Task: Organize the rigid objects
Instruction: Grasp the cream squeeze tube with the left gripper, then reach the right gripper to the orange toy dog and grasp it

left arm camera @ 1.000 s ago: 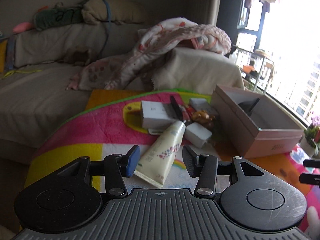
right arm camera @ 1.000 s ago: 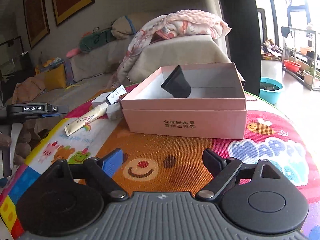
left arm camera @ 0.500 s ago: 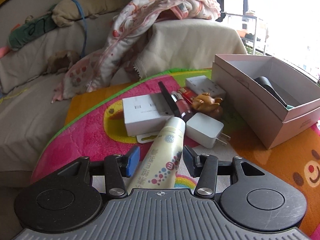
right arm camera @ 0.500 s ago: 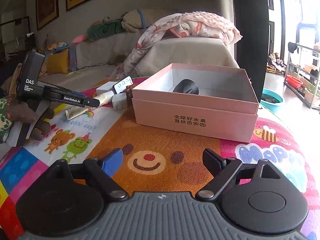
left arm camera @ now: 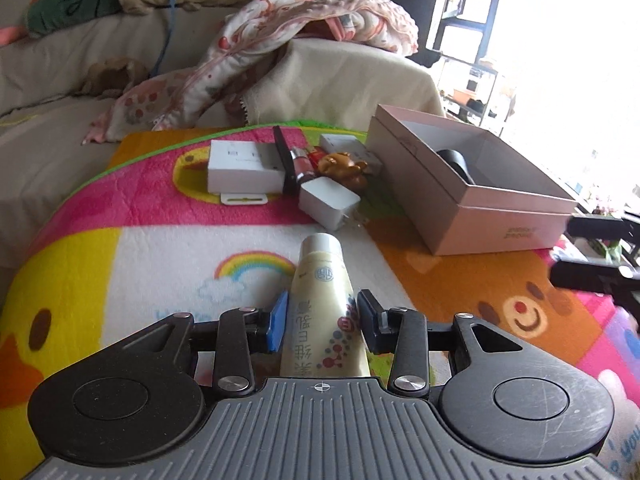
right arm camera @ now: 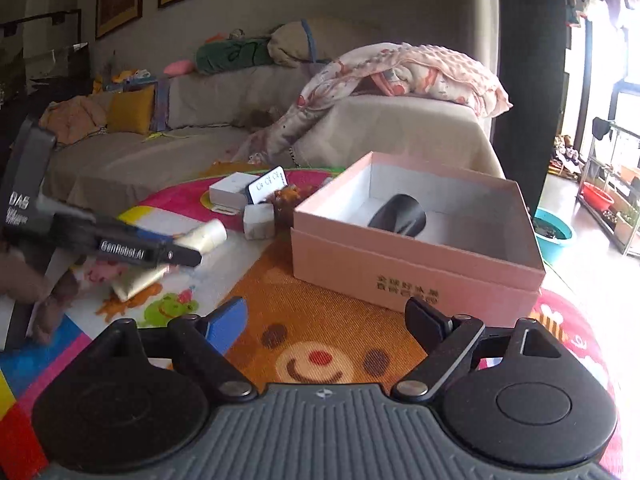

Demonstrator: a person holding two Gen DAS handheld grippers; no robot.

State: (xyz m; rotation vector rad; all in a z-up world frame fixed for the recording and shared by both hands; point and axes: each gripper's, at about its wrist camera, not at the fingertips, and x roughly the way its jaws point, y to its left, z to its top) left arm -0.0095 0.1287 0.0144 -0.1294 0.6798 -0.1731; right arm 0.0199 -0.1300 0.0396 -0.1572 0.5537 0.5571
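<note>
Reading from the left of the right wrist view, white letters "DAS" show on the grey handle of the left gripper [right arm camera: 176, 254], and "GenRobot.AI" runs along its black finger; a hand [right arm camera: 24, 280] grips that handle at the picture's edge. Its jaws have just been closing on the cream tube [left arm camera: 326, 312], and the left wrist view shows both pads pressed against the tube's sides, cap pointing away, with a round green emblem and Chinese characters printed on it that I cannot read. Past the tube, on the bright cartoon play mat [left arm camera: 140, 200], lies a cluster: a flat white box [left arm camera: 240, 168], a white plug adapter [left arm camera: 328, 202], a small red bottle [left arm camera: 302, 162] and a brown bear figurine [left arm camera: 340, 164]; only the left wrist view separates these clearly. The right wrist view alone shows a white card [right arm camera: 267, 189] with blurred marks standing in that cluster, and framed pictures on the wall. Further right stands the open pink box [right arm camera: 416, 276], its front printed with two lines of Chinese characters, a black object [right arm camera: 398, 216] lying inside. The right gripper [right arm camera: 326, 326] hovers over the mat's bear face, jaws wide apart and empty.
</note>
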